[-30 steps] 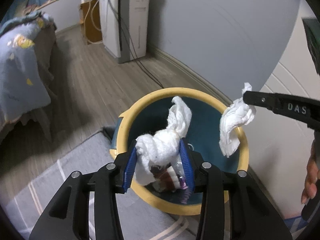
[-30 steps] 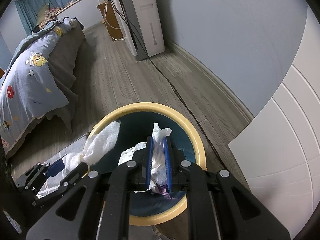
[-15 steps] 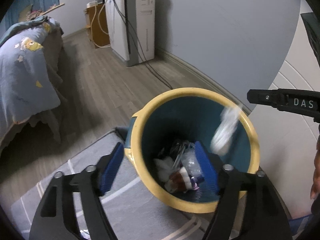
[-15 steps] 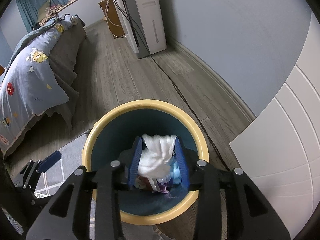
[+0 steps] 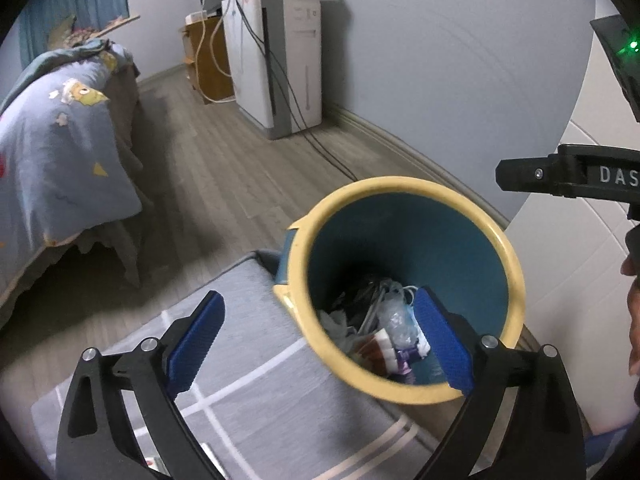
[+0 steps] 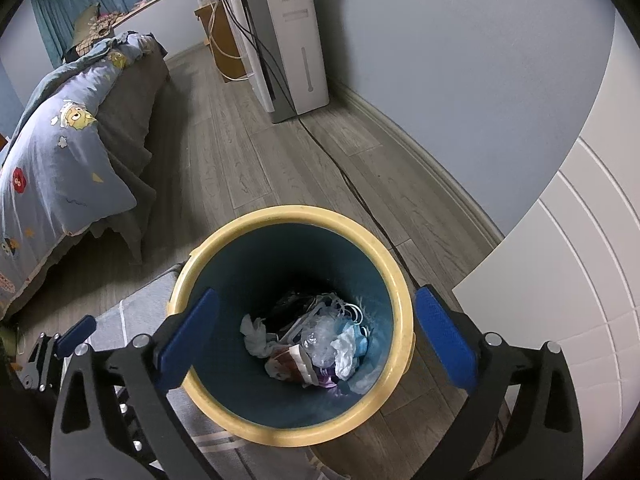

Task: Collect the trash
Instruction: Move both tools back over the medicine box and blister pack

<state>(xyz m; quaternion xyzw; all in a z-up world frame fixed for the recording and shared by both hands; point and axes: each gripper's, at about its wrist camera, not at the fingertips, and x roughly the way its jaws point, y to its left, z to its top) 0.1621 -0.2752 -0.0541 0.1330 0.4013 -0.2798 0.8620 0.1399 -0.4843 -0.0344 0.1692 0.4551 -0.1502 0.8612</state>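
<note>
A teal waste bin with a yellow rim [image 5: 400, 184] [image 6: 296, 212] stands on the floor below both grippers. Crumpled white tissues [image 6: 256, 334], plastic wrap and other litter [image 5: 384, 332] lie at its bottom. My left gripper [image 5: 318, 294] hangs over the bin's left rim; its jaws are opening and nothing is between them. My right gripper [image 6: 318, 292] is centred over the bin mouth, its jaws also opening wide and empty. One black finger of the right gripper [image 5: 560, 176] shows in the left wrist view. The left gripper's blue pad [image 6: 74, 336] shows at the lower left in the right wrist view.
A bed with a blue cartoon duvet [image 5: 60, 152] [image 6: 60, 152] fills the left. A white appliance [image 5: 288, 60] [image 6: 292, 40] stands by the far wall, its black cable [image 6: 352, 188] running past the bin. A grey rug [image 5: 248, 360] lies beside the bin. White panelling [image 6: 560, 260] is at right.
Both grippers have gone from shut on white tissues to wide open, and the tissues have fallen into the bin. The left gripper has shifted left of the bin.
</note>
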